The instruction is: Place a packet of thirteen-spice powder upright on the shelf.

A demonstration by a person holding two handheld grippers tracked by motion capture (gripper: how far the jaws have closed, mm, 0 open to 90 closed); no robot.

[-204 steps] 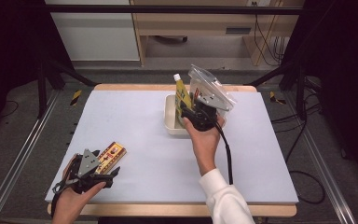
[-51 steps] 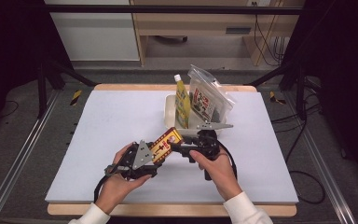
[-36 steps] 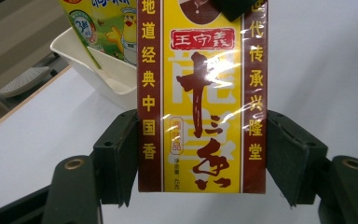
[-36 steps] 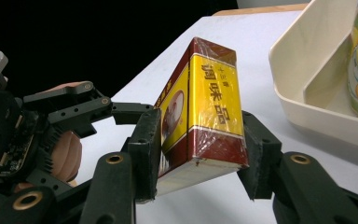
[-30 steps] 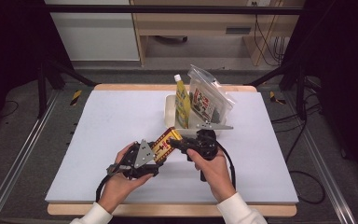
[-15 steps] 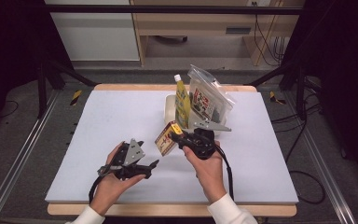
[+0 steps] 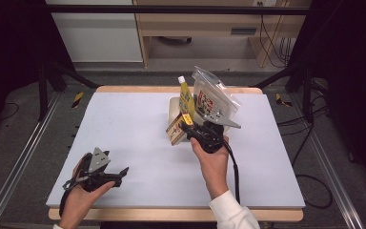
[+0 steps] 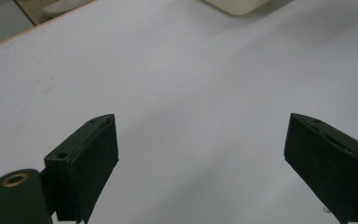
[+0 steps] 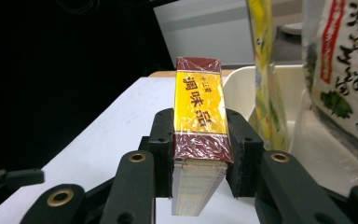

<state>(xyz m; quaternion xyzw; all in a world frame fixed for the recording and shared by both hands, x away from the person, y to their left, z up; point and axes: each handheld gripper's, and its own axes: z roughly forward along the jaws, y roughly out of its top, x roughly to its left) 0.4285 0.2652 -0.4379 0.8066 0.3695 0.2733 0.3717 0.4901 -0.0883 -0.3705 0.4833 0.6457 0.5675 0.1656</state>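
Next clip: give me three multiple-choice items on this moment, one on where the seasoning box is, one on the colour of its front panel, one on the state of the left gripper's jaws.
1. Where is the seasoning box?
A. Flat on the table's near edge
B. Between the right gripper's jaws, near the cream bin
C. In the left gripper

2. What colour is the box's front panel?
A. Blue
B. Yellow with dark red ends
C. Green

3. How do the left gripper's jaws stand?
A. Open, nothing between them
B. Shut on the box
C. Shut on a bag

Key: 1 B, both pads press the box's sides; 2 B, as the right gripper view shows; 3 A, the left gripper view shows bare table between the jaws, which have just been opening.
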